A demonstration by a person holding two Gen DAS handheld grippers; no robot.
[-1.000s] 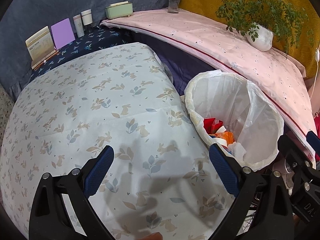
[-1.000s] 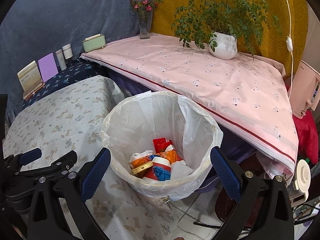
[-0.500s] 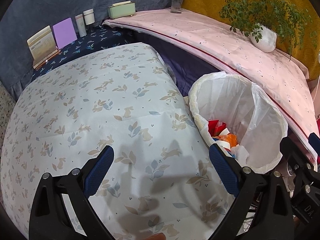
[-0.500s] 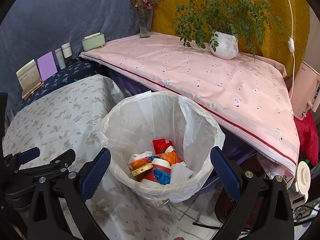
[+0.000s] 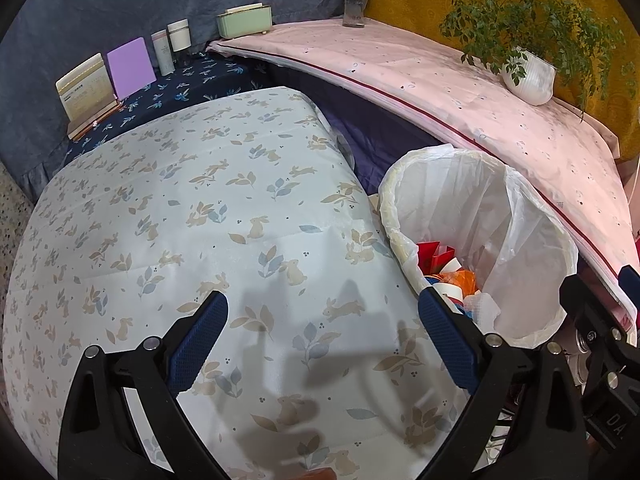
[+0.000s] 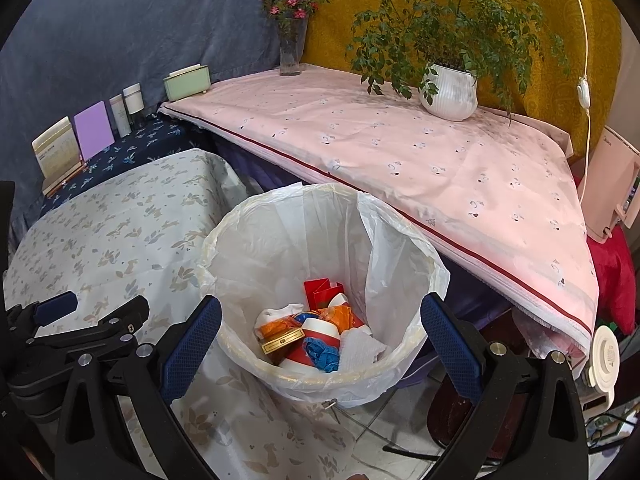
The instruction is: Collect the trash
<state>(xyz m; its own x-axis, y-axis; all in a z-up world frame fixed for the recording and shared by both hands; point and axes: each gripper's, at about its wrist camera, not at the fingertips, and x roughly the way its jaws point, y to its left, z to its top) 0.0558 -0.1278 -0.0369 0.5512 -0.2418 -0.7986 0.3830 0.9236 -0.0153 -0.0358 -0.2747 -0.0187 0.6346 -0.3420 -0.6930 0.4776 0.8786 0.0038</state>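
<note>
A white-lined trash bin (image 6: 400, 248) stands between the floral-cloth table (image 6: 100, 240) and the pink-cloth shelf. It holds trash (image 6: 320, 332): red card, orange wrapper, a red-and-white cup, blue scrap, white tissue. My right gripper (image 6: 320, 344) is open and empty, just above the bin's near rim. My left gripper (image 5: 322, 338) is open and empty above the floral cloth (image 5: 180, 220), with the bin (image 5: 520, 216) to its right. An orange scrap (image 5: 318, 473) shows at the bottom edge of the left wrist view.
Books (image 5: 86, 90), a purple card (image 5: 132, 62), two bottles (image 5: 172, 46) and a green box (image 5: 244, 20) line the back. A vase (image 6: 290, 46) and a potted plant (image 6: 450, 92) stand on the pink cloth (image 6: 400, 152). A pink appliance (image 6: 612, 192) is far right.
Both grippers have pulled back and risen slightly, so the bin and table look a little farther off. Jaws stay open and nothing was picked up or dropped.
</note>
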